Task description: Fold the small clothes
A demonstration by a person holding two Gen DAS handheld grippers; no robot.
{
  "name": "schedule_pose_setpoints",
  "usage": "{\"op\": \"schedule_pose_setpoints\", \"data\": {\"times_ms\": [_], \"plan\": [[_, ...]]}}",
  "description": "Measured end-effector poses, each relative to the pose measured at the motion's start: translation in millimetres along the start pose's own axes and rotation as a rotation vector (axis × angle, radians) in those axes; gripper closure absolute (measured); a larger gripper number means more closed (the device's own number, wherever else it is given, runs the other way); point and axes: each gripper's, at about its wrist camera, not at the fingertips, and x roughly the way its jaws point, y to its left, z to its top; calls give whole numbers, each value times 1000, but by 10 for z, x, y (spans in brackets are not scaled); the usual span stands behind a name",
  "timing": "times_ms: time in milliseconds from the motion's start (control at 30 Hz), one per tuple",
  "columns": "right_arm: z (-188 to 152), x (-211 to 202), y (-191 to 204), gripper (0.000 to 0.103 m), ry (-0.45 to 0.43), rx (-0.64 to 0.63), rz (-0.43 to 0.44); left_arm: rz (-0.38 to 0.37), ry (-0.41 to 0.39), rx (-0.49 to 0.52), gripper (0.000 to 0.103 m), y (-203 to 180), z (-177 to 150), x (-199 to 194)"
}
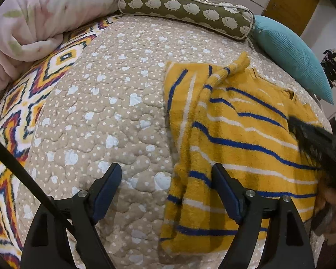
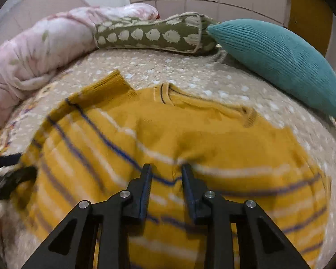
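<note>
Left wrist view: the left tool tilts down with jaws spread wide over the bed, straddling the sweater's left edge. A hedgehog bolster and teal pillow line the bed's far edge. Right tool, jaws half-closed, pinches nothing above the yellow striped sweater lying flat mid-bed, one sleeve folded across.

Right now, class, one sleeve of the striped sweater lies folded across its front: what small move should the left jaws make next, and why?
Probably lower the left gripper onto the sweater's near edge and close. Its jaws stand wide with that edge between them, not gripped, and the sleeve already lies across the body, so that side looks ready to fold.
</note>
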Motion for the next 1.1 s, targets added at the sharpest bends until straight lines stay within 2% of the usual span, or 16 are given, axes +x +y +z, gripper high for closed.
{"op": "schedule_pose_setpoints", "data": {"times_ms": [200, 267, 467, 633, 733, 867, 933, 1067, 1100], "plan": [[292, 72, -16, 71, -12, 42, -39, 3, -4, 6, 19, 1, 0, 9], [317, -12, 48, 71, -21, 39, -5, 4, -6, 6, 19, -3, -1, 12], [365, -95, 550, 71, -53, -82, 90, 1, -9, 6, 18, 2, -3, 20], [524, 48, 878, 71, -67, -134, 105, -18, -5, 2, 18, 33, 10, 36], [672, 274, 965, 71, -47, -110, 118, -31, -7, -1, 17, 50, 2, 37], [801, 669, 1045, 71, 20, -66, 117, -58, -11, -9, 15, 86, -1, 37], [836, 780, 1075, 71, 16, -58, 109, -75, -11, -18, 14, 110, 3, 40], [835, 737, 977, 70, 17, -18, 146, -91, -21, -27, 11, 126, 6, 43], [819, 683, 936, 64, 17, -9, 157, -90, -25, -28, 10, 118, 4, 45]]}}
